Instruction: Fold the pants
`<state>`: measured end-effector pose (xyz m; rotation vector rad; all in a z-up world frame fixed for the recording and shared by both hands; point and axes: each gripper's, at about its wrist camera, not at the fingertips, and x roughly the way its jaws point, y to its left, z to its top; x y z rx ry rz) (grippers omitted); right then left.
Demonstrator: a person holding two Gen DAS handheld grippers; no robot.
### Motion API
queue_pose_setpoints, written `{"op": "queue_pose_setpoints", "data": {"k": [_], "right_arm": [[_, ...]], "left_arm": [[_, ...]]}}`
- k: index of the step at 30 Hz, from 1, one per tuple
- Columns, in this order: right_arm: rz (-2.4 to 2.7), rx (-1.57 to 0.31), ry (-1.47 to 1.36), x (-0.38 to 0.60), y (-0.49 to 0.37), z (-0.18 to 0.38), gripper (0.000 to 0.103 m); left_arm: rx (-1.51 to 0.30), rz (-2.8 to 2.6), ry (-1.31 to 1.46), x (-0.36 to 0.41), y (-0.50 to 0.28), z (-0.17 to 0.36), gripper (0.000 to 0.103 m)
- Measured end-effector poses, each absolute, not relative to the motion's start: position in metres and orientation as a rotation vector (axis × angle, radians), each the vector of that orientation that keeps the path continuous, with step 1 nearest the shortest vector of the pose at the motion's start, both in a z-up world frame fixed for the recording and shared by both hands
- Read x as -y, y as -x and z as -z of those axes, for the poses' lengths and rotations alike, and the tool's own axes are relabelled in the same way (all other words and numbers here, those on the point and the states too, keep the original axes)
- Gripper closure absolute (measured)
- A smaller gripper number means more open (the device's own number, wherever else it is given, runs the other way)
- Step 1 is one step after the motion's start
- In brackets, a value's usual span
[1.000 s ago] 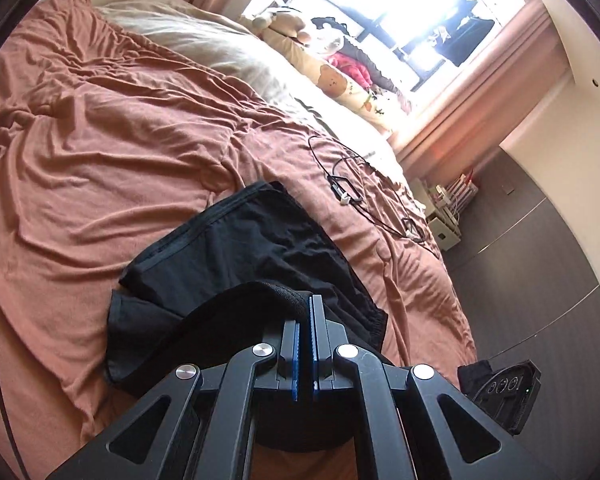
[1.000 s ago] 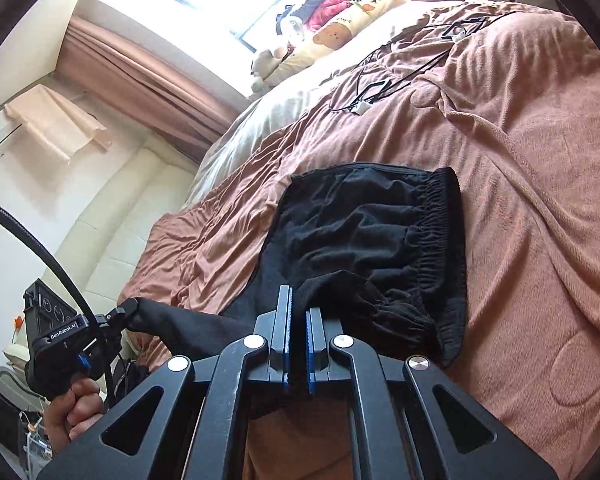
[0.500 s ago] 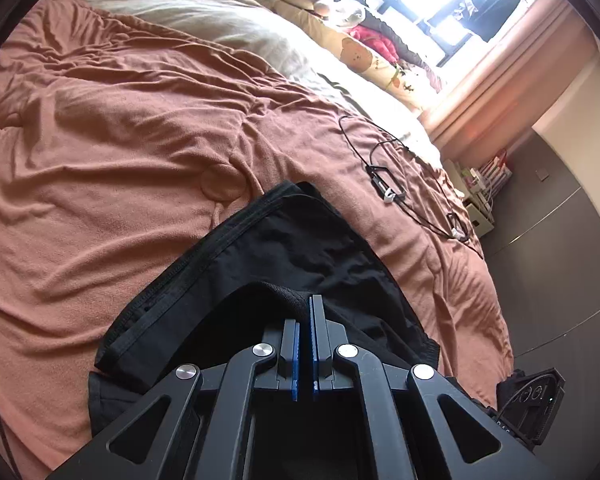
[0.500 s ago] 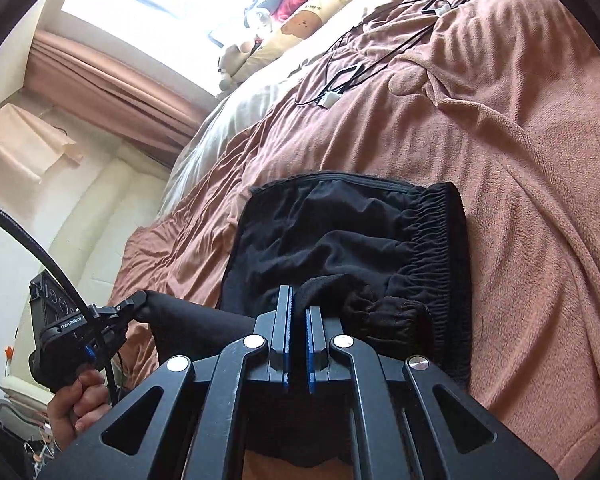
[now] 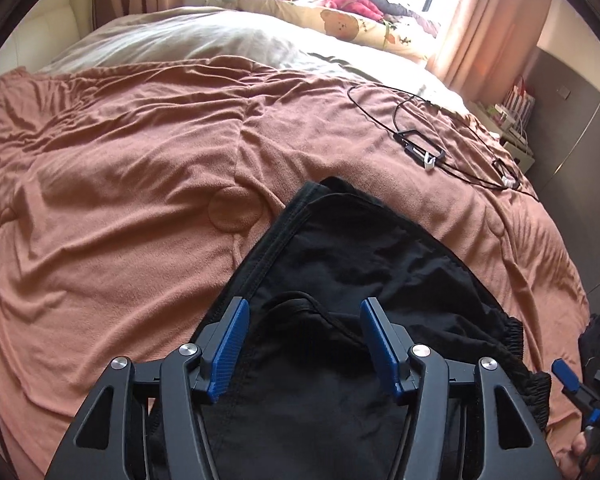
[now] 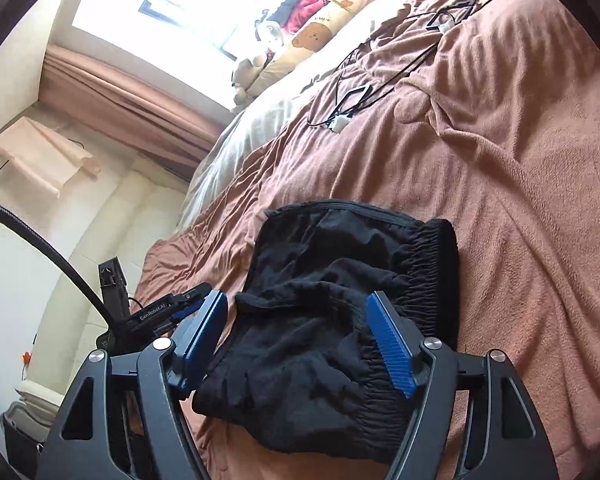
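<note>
The black pants (image 5: 352,264) lie folded in a compact bundle on the brown blanket (image 5: 120,184) of the bed. In the right wrist view the pants (image 6: 340,320) show their gathered elastic waistband (image 6: 432,264) on the right side. My left gripper (image 5: 306,344) is open just above the near edge of the bundle, holding nothing. My right gripper (image 6: 296,336) is open over the near part of the pants, also empty. The left gripper (image 6: 156,312) shows at the left in the right wrist view.
Black cables with small white plugs (image 5: 424,152) lie on the blanket past the pants. A cream duvet (image 5: 188,36), plush toys and pillows (image 5: 340,12) line the window side. A bedside shelf (image 5: 516,120) stands at the right, by the grey floor.
Both grippers were shut on a fold of the pants and have opened, letting the cloth drop onto the bundle. The left gripper has swung to face the window.
</note>
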<state>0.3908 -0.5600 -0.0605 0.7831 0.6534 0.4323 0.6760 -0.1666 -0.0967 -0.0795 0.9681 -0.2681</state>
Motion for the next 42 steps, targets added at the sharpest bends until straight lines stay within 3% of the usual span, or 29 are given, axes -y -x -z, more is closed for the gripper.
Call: {"op": "queue_pose_setpoints", "data": {"k": [13,30,32,37,38,39,41,42], "right_arm": [[-0.255,-0.821,-0.444,0.543,-0.393,0.062,0.032],[-0.317,-0.885,-0.394,0.539,-0.399,0.071,0.032],[-0.316,-0.885,-0.391,0.541,-0.398,0.072,0.036],[-0.335,-0.906,-0.396,0.535,-0.405,0.081,0.059],[-0.337,-0.905,-0.398,0.534,-0.407,0.081,0.066],[-0.337,-0.9,-0.399,0.534,-0.407,0.081,0.071],[-0.319,-0.887,-0.381,0.533,-0.406,0.079,0.08],[-0.318,-0.88,-0.376,0.532,-0.405,0.079,0.085]], "left_arm": [[-0.995,0.411,-0.253,0.182,-0.694,0.12,0.043],[-1.045,0.607,-0.409,0.211,-0.714,0.173,0.043],[-1.055,0.612,-0.418,0.213,-0.716,0.178,0.043],[-1.069,0.625,-0.409,0.217,-0.721,0.182,0.043],[-1.069,0.635,-0.393,0.217,-0.721,0.182,0.053],[-1.072,0.647,-0.384,0.217,-0.72,0.181,0.073],[-1.071,0.644,-0.387,0.217,-0.717,0.179,0.095],[-1.051,0.638,-0.386,0.215,-0.714,0.176,0.095]]}}
